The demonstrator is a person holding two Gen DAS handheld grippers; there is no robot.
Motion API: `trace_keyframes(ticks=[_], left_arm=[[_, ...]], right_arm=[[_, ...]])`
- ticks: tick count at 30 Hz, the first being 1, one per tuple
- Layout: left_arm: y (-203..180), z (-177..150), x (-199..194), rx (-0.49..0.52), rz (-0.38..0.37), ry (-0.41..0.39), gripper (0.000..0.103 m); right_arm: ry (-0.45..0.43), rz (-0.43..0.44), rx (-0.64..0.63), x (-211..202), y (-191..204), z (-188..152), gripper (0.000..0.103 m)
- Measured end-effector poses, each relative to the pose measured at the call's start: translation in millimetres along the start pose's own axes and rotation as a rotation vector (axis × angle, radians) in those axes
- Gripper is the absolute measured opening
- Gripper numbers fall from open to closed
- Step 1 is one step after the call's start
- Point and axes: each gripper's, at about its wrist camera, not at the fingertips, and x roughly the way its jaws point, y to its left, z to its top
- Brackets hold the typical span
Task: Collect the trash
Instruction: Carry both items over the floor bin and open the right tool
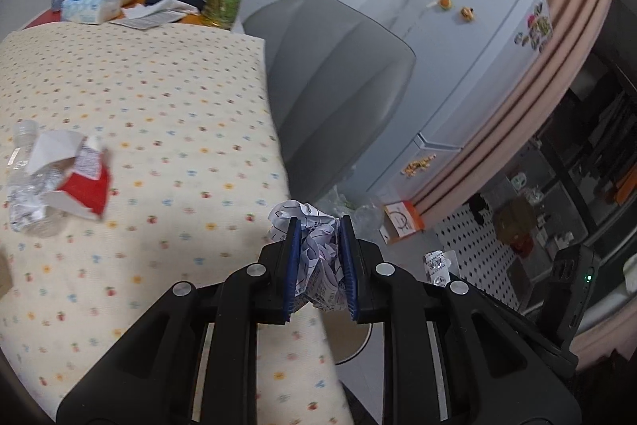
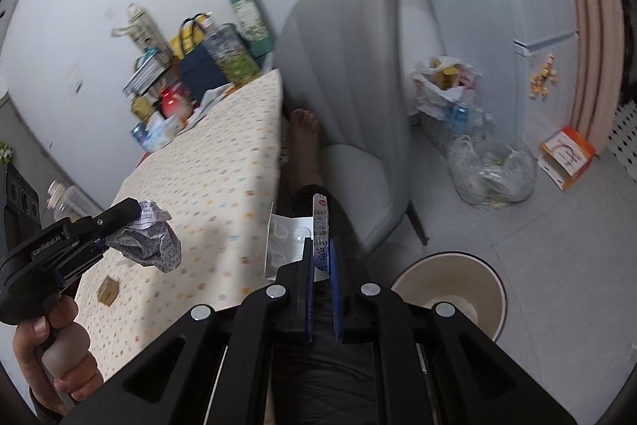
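Both claws hang past the surface (image 1: 139,98) edge, bare floor between the grey chair (image 2: 350,98) and the cream bin (image 2: 450,289). The left claw (image 1: 318,249) is clamped on a crumpled printed paper ball (image 1: 314,253). The right claw (image 2: 320,257) is nearly closed, pinching what looks like a thin blister pack (image 2: 290,237).

Dotted tablecloth table (image 1: 159,98), crushed bottle (image 1: 28,186), red carton (image 1: 85,192)
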Motion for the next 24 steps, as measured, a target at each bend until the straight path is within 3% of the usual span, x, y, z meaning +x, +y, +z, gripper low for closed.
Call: trace_keyframes(ticks=[11,13,24], left_arm=[[-52.2,-7.9,68.0,0.079,-0.021,0.115,0.02],[-57.9,-10.1,77.9,0.089,-0.02,0.133,0.02],[-100.7,-26.6,125.1,0.16,-0.05,0.234,0.02]], right_arm=[[0.029,-0.055,0.138,18.5,-82.2,-6.7,0.014],[0.047,-0.08,0.163,26.0,-95.0,-12.1,0.051],[0.01,-0.138,0.256,11.6,-153.6,-20.0,0.056]])
